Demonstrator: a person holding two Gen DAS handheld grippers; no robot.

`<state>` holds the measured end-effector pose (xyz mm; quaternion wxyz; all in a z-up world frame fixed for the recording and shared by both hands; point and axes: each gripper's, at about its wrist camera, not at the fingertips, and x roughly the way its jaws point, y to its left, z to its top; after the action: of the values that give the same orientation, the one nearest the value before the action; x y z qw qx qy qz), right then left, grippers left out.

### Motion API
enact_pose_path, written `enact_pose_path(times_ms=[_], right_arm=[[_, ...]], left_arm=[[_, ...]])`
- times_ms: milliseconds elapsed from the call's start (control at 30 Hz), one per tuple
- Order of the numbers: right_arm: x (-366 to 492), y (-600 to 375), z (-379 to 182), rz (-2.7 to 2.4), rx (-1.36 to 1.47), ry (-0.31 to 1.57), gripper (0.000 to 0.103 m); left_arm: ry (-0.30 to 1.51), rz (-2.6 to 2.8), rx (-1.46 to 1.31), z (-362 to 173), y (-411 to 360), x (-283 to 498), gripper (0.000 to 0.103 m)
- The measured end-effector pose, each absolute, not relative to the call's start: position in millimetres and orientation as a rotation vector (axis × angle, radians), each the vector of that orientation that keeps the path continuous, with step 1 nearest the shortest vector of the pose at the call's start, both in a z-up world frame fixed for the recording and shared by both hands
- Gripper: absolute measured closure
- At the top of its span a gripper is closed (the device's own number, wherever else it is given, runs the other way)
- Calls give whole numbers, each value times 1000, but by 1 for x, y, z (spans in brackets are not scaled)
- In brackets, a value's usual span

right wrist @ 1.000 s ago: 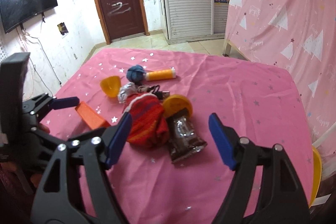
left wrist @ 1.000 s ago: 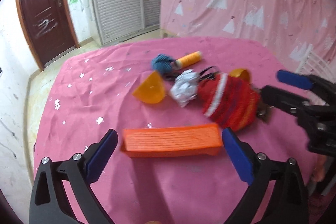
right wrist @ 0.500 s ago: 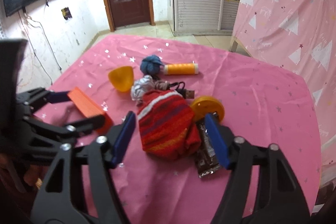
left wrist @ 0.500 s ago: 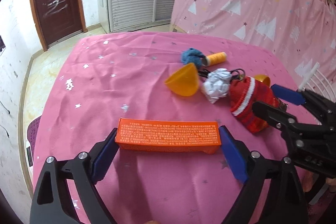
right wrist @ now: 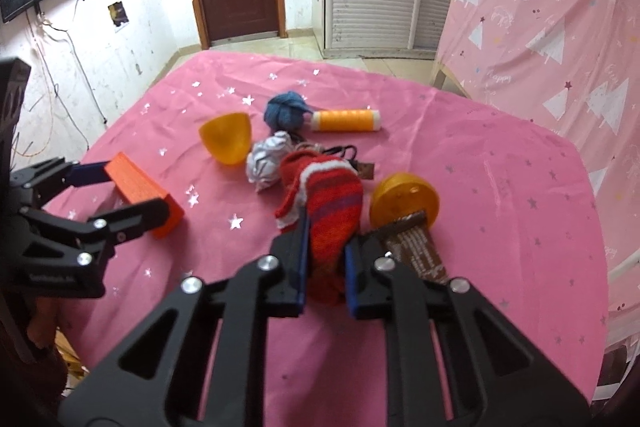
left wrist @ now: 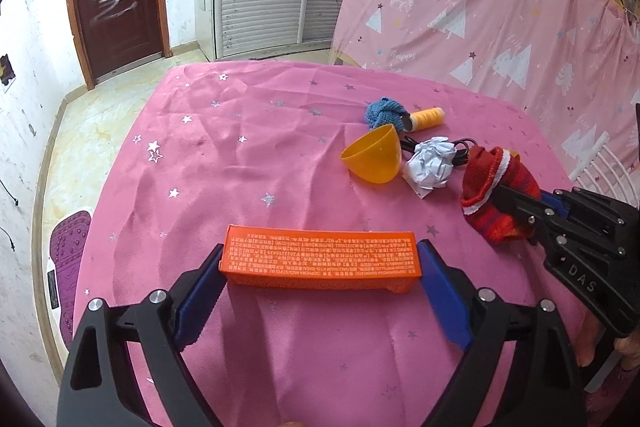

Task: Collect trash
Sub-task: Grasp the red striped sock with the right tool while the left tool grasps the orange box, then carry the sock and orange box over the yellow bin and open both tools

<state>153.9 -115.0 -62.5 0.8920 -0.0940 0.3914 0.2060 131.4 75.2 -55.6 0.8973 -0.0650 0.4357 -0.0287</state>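
Note:
A long orange box (left wrist: 320, 269) lies on the pink star cloth, and my left gripper (left wrist: 321, 253) is shut on its two ends, blue pads touching both. The right wrist view shows the same box (right wrist: 136, 183) held in the left gripper (right wrist: 132, 187). A red striped sock (right wrist: 328, 195) sits between my right gripper's (right wrist: 326, 247) jaws, which are closing tight, and its pads squeeze the toe end. Crumpled white paper (left wrist: 432, 167) lies beside the sock (left wrist: 492, 179). A brown snack wrapper (right wrist: 416, 247) lies just right of the right gripper.
Further back lie a yellow half shell (left wrist: 374, 157), a yellow round lid (right wrist: 404, 199), a blue yarn ball (left wrist: 384, 113), an orange thread spool (left wrist: 428, 117) and a black cable (right wrist: 344, 151). The table (left wrist: 240, 167) stands before a pink curtain, with a door and tiled floor behind.
My right gripper has gone from wide open around the red sock to pinched on it. The left gripper's pads have come in against the ends of the orange box.

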Motion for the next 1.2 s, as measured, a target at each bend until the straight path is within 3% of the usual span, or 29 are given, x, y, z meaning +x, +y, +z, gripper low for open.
enact_pose_path(times_ms=[600,1200], right_arm=[[145,-174,-40,341,-114,750,89],[131,-308,-35,191,57,682,89]], left_arm=[[864,-110,-53,-26,24,128,18],[879,-286,107,-1,-119,146,18]])
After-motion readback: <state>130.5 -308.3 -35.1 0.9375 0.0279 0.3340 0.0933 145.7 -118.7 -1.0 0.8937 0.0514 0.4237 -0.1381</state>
